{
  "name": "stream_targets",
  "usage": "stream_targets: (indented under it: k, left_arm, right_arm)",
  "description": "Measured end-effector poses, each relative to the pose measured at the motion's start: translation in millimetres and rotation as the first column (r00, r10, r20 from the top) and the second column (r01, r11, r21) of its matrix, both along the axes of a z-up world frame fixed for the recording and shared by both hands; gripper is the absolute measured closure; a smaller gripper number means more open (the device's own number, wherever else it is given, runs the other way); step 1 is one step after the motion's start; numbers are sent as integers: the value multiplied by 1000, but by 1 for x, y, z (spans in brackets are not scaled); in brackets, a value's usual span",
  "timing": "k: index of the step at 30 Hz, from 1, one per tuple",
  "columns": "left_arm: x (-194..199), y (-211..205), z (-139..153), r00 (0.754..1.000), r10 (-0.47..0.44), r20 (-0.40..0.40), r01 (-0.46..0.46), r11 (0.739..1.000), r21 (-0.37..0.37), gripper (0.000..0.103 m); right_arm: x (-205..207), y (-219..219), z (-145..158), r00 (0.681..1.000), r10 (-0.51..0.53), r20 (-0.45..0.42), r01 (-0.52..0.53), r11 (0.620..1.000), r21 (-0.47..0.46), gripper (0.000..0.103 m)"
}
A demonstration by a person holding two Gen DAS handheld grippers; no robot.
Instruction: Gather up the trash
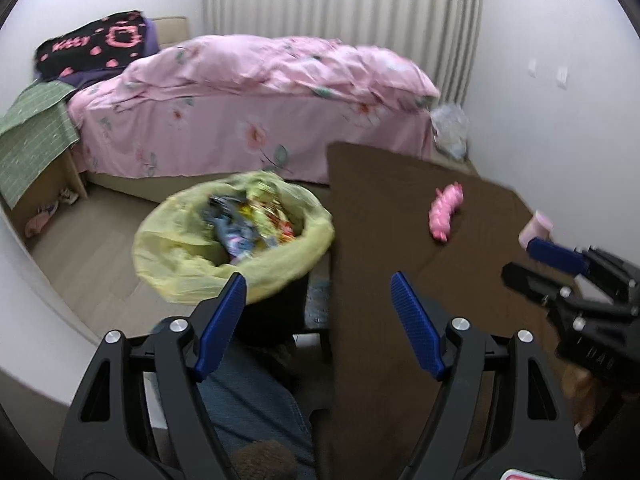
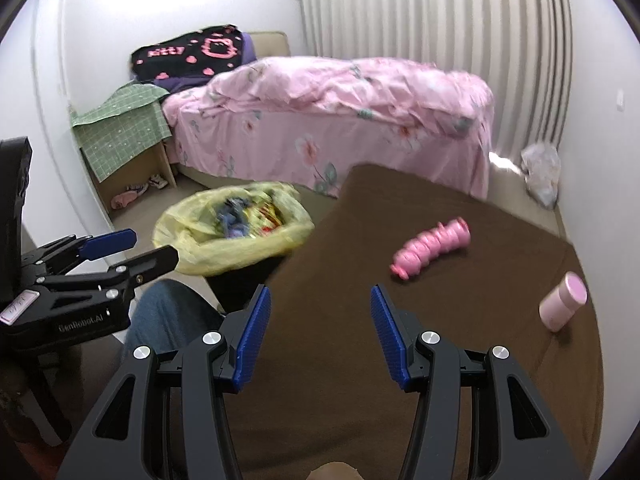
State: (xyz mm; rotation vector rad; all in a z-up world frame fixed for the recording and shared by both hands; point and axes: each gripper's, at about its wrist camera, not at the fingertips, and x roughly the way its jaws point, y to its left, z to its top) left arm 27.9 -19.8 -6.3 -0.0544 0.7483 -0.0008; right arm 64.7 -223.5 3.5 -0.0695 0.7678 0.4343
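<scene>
A bin lined with a yellow bag (image 1: 188, 252) stands on the floor left of the brown table (image 1: 400, 240); it holds several colourful wrappers (image 1: 248, 224). The bin also shows in the right wrist view (image 2: 224, 252). My left gripper (image 1: 318, 292) is open and empty, over the table's left edge near the bin. My right gripper (image 2: 318, 304) is open and empty above the table (image 2: 360, 360). A pink segmented toy (image 2: 430, 246) and a pink cylindrical bottle (image 2: 562, 300) lie on the table ahead of the right gripper. The toy also shows in the left wrist view (image 1: 444, 214).
A bed with a pink floral cover (image 2: 328, 120) runs behind the table. A small cabinet under a green cloth (image 2: 124, 128) stands at its left. A crumpled clear plastic bag (image 2: 540, 172) lies in the far right corner. The person's denim-clad leg (image 1: 248, 404) is below.
</scene>
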Motion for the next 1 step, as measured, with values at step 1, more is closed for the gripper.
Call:
stream_targets:
  k: [1]
  left_arm:
    - [5, -9, -5, 1000, -13, -13, 13, 1000, 7, 25]
  right_arm:
    - [9, -17, -11, 999, -41, -20, 41, 999, -11, 48]
